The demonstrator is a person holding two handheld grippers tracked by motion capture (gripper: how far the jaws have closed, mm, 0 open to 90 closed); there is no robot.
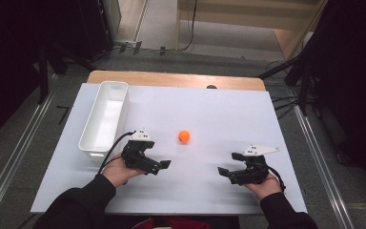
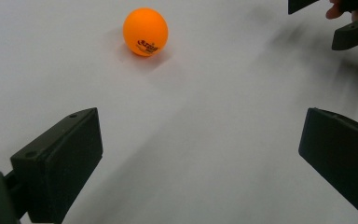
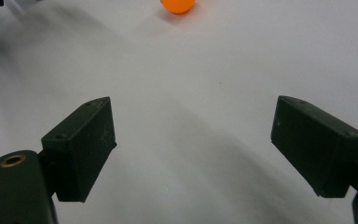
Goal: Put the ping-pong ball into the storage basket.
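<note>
An orange ping-pong ball (image 1: pixel 184 136) lies on the white table sheet (image 1: pixel 205 114), near its middle. My left gripper (image 1: pixel 158 160) rests low, below and left of the ball, open and holding nothing. In the left gripper view the ball (image 2: pixel 145 31) sits ahead, up and left of the wide gap between the jaws (image 2: pixel 200 154). My right gripper (image 1: pixel 229 163) is open and holding nothing too, to the right of the ball and nearer the front edge. The ball (image 3: pixel 177 4) is at the top edge of the right gripper view, far beyond the spread jaws (image 3: pixel 196 140).
A long white bin (image 1: pixel 104 117) stands along the left side of the sheet, just behind the left hand. The wooden table edge (image 1: pixel 171 78) shows at the back. The right gripper's jaws (image 2: pixel 349 23) appear at the top right of the left gripper view.
</note>
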